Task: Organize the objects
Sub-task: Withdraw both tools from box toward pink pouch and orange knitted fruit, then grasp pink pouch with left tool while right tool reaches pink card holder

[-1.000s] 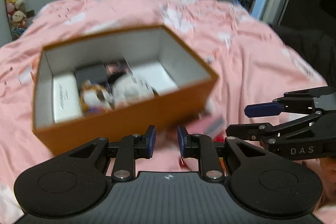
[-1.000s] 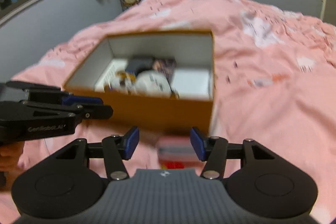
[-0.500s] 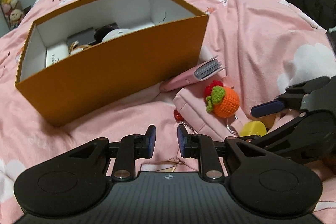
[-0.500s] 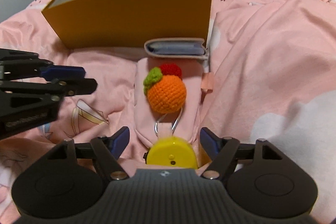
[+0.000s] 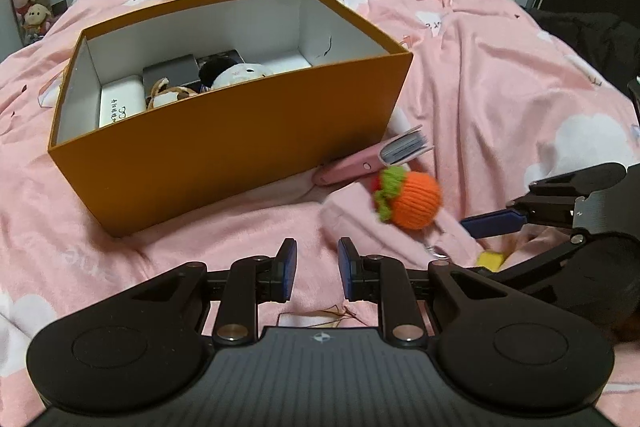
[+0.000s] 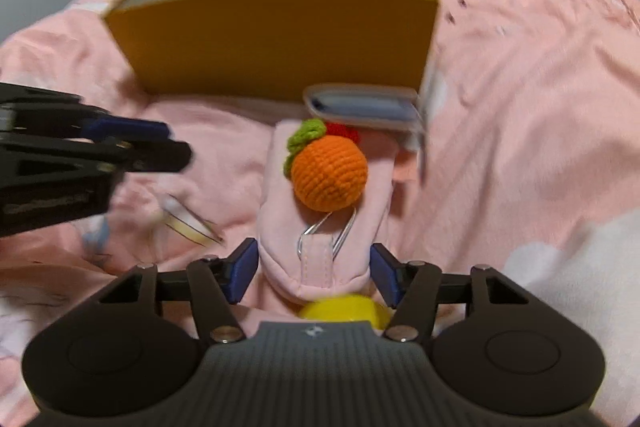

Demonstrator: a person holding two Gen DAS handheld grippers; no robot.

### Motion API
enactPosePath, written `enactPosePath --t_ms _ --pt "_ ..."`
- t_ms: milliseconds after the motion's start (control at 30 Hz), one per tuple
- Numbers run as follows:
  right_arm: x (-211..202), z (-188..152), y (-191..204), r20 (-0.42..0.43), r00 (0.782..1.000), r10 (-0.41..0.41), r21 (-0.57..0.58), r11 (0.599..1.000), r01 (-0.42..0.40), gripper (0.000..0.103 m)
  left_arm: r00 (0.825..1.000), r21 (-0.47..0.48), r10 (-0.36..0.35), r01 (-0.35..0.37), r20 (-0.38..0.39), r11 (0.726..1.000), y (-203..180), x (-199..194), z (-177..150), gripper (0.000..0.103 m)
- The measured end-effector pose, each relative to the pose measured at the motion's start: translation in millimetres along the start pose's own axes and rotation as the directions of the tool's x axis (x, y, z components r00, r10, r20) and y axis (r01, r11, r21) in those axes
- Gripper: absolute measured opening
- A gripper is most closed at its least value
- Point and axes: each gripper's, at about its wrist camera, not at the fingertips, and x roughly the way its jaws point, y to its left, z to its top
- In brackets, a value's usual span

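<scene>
The right tongs [image 6: 314,273] are closing around the near end of a soft pink fabric pouch [image 6: 324,227], which lies on the pink cloud-print bed cover [image 6: 520,147] with a round crocheted orange charm [image 6: 329,173] on it. The left tongs [image 5: 313,269] hang nearly together, empty. Beyond stands an open orange cardboard box [image 5: 224,139] holding small items.

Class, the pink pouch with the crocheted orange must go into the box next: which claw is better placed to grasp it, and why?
Right. The right claw straddles the pink pouch, its jaws closing around it. The left claw is nearly shut over bare blanket, beside the pouch.
</scene>
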Motion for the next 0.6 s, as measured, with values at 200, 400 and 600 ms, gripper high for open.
enactPosePath --t_ms 200,400,600 --pt "-12.6 5.5 11.3 0.012 0.996 0.091 -0.023 0.996 -0.090 0.061 0.999 -0.028 -0.031 0.030 -0.016 0.999 8.2 -11.3 -4.6 0.024" --pt "-26.7 12.3 2.9 -0.008 0.975 0.222 0.087 0.972 -0.220 0.060 0.997 -0.072 -0.075 0.073 -0.027 0.995 15.2 -21.0 -13.3 0.024" --pt "-12.5 29.3 2.4 -0.042 0.969 0.242 0.162 0.959 -0.232 0.061 0.998 -0.048 -0.063 0.062 -0.018 0.997 16.7 -24.6 -13.1 0.033"
